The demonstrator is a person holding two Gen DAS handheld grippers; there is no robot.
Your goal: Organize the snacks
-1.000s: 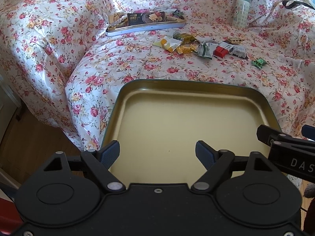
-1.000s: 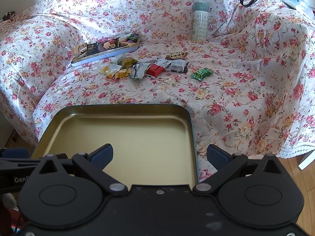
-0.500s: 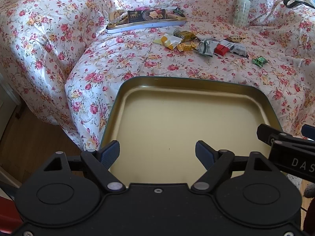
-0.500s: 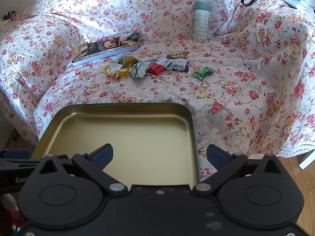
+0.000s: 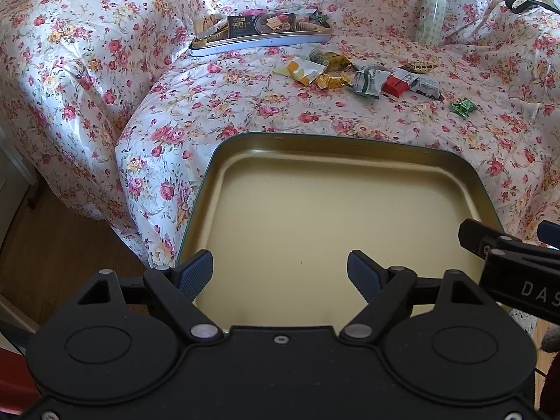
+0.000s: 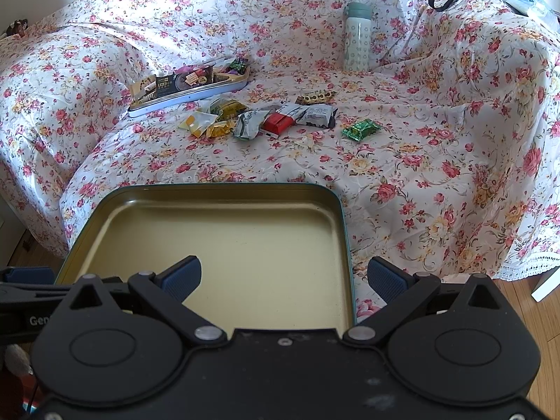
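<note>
tray near edge: hidden by gripper body | snack labels: unreadable

Both views pulled back and tilted slightly: loose snack packets and filled tin now higher and farther up frame. More floral cover visible beyond far rim of gold tray, rim sitting lower.

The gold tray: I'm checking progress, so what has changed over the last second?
The gold tray edged forward over the floral-covered sofa, toward the loose snacks. Nothing was grasped or released. Both grippers' fingers stay spread; snacks, filled tin and bottle are unmoved.
</note>
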